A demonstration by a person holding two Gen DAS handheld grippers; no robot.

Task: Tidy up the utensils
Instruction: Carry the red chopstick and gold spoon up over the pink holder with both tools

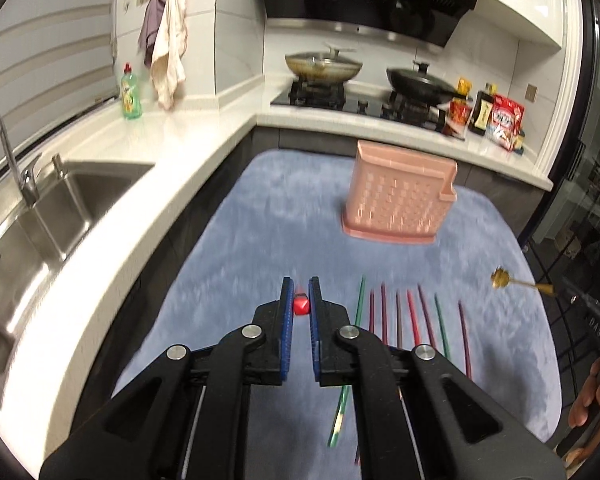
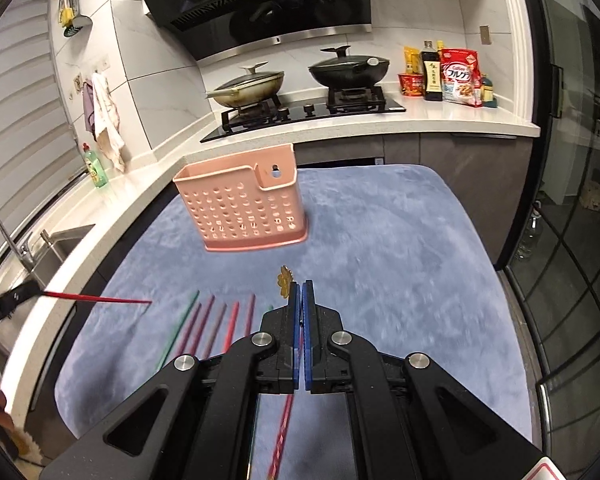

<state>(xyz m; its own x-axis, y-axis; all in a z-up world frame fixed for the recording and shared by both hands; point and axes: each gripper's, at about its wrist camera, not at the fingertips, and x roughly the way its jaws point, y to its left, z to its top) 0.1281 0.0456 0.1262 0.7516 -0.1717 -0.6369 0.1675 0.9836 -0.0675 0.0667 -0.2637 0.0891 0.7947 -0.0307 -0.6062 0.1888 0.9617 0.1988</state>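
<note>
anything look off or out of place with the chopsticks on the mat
Mostly tidy: the chopsticks lie in a rough row on the blue mat, in front of the upright pink holder. One green chopstick lies slanted across that row rather than parallel. The holder looks empty from here. Nothing looks spilled or broken.

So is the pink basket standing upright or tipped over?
Upright: the pink basket stands on its flat base on the blue mat, open top facing up.
</note>
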